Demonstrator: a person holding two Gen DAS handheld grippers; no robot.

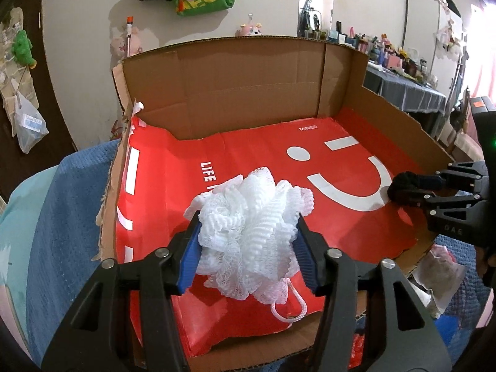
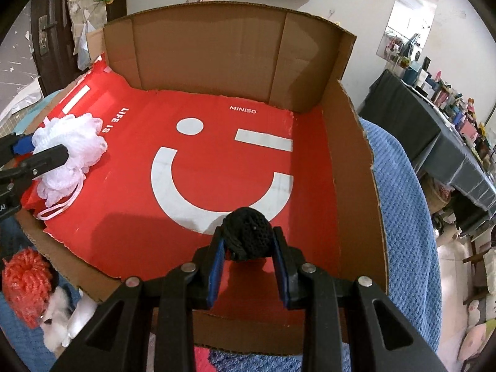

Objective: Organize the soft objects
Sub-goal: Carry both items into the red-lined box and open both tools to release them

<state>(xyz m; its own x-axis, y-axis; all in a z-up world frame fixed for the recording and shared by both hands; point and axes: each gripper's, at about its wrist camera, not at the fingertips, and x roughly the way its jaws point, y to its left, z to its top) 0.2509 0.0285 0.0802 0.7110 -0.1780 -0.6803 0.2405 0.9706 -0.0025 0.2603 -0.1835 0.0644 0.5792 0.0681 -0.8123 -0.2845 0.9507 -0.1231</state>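
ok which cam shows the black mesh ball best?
Right wrist: the black mesh ball sits centred between the right gripper pads, netting texture visible. Left wrist shows it only as a dark lump at the far right edge.

Surface covered by blue knit blanket (image 2: 403,204); open cardboard box (image 2: 217,49) on it; red yarn pompom (image 2: 26,282) beside the box.

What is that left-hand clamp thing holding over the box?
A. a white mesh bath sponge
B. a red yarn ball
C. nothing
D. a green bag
A: the left gripper has its blue-padded jaws pressed on both sides of a white mesh bath sponge, above the red bag lining the cardboard box.
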